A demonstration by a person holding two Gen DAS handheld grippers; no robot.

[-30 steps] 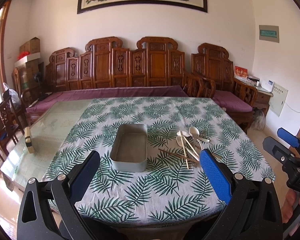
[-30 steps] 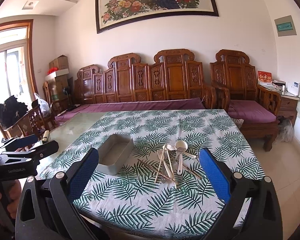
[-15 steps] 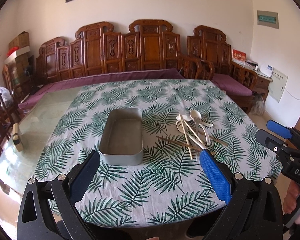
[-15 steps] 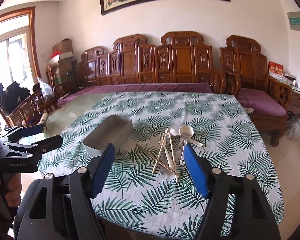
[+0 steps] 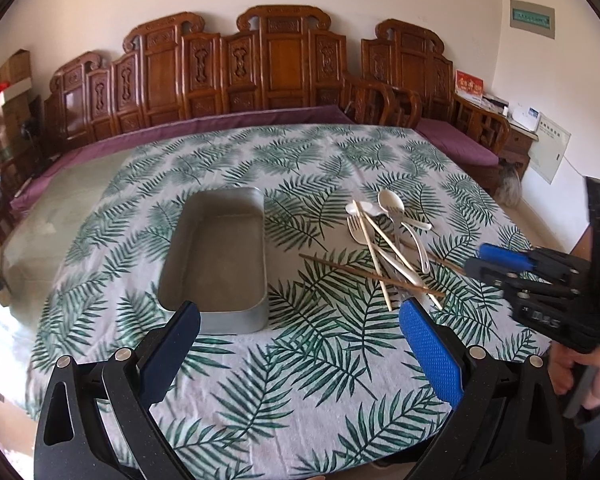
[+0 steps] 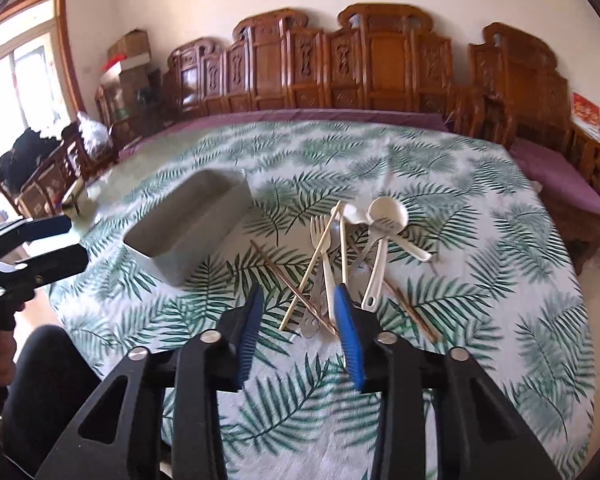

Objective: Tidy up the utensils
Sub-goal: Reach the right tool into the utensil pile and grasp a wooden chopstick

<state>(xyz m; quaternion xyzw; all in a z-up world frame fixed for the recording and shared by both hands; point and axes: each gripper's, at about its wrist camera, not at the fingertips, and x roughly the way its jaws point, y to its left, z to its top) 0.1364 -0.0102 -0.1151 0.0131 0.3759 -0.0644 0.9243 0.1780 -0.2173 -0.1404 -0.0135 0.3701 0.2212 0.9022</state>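
On the palm-leaf tablecloth [image 5: 284, 380], a heap of cream plastic spoons, forks and chopsticks [image 5: 384, 240] lies at three o'clock of the empty grey metal tray [image 5: 216, 256], close but apart. The left gripper [image 5: 300, 328] hangs wide open, holding nothing. The right gripper [image 6: 298, 312] has just been closing; its jaws stand partly open above the heap's near ends, gripping nothing.

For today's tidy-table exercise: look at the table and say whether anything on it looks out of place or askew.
Yes. The utensils lie in a crossed heap on the tablecloth beside the metal tray: forks, spoons and chopsticks overlapping at different angles. The tray holds nothing. Nothing looks spilled or broken.
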